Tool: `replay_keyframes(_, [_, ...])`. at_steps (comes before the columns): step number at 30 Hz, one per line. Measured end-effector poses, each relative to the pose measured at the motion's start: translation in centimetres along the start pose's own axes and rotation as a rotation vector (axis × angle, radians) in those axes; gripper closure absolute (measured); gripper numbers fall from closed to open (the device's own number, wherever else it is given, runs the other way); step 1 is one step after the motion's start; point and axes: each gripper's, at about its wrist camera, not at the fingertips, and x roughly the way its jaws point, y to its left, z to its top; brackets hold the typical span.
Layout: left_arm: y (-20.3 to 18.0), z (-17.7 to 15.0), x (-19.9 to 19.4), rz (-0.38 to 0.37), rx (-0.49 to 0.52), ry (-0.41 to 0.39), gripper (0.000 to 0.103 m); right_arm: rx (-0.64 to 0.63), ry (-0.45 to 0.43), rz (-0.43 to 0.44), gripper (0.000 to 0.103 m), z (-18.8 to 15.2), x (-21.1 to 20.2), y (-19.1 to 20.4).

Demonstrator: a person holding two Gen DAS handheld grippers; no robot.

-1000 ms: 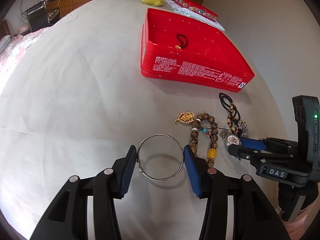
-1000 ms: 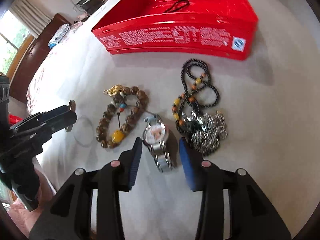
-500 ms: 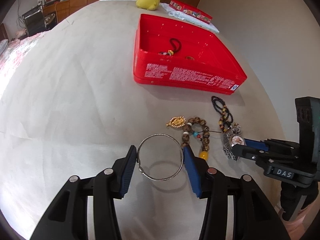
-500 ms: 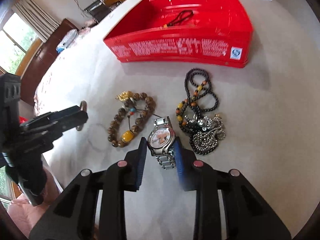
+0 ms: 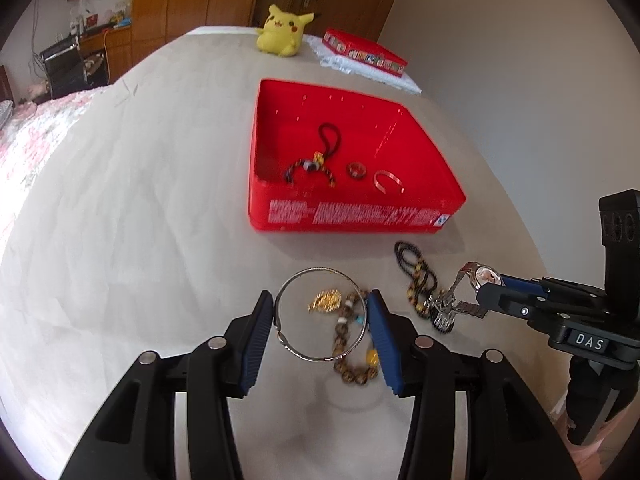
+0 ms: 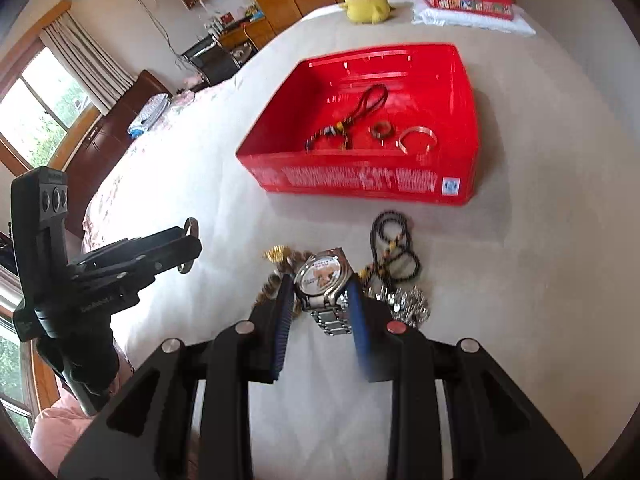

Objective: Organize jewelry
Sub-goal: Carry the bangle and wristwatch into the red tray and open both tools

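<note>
Left wrist view: the left gripper (image 5: 322, 314) points steeply down over the near part of the bed (image 5: 140, 200), which is covered by a pale sheet. Its jaws are clenched on a thin silver bangle (image 5: 320, 314), one blue pad pressing each side of the ring, and the bangle is clear of the sheet. Seen through and beside the ring, a brown bead bracelet (image 5: 352, 354) with a gold charm (image 5: 325, 301) lies on the sheet. To the right, a black bead necklace (image 5: 416, 276) lies loose.

The right gripper (image 6: 318, 298) enters the left wrist view from the right edge, angled down. Its jaws have just been closing and now grasp a silver wristwatch (image 6: 322, 276) by the case, dial facing up, with the metal strap hanging below and clear of the sheet. In the right wrist view a pile of silver chain (image 6: 404, 306) lies just right of the jaws, next to the black necklace.

A red tray (image 5: 352, 216) sits toward the middle of the bed, beyond both grippers. Inside it lie a black corded charm (image 5: 320, 160), a small ring (image 5: 356, 170) and an open cuff bangle (image 5: 388, 182). A yellow plush toy (image 5: 282, 32) and a flat red box (image 5: 364, 52) rest at the far edge.
</note>
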Motion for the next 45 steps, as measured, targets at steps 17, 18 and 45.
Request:
replay_keyframes(17, [-1.2,12.0,5.8,0.059,0.004,-0.016,0.054,0.076,-0.113,-0.023,0.077,11.2,1.2,-3.4])
replay_keyframes(18, [-1.2,12.6,6.9,0.069,0.003,-0.004,0.054,0.089,-0.107,-0.036,0.077,11.9,2.2,-4.0])
replay_keyframes(45, [-0.3,16.0,16.7,0.027,-0.02,0.136,0.054,0.131,-0.043,-0.135,0.068,16.3,11.4,-8.5])
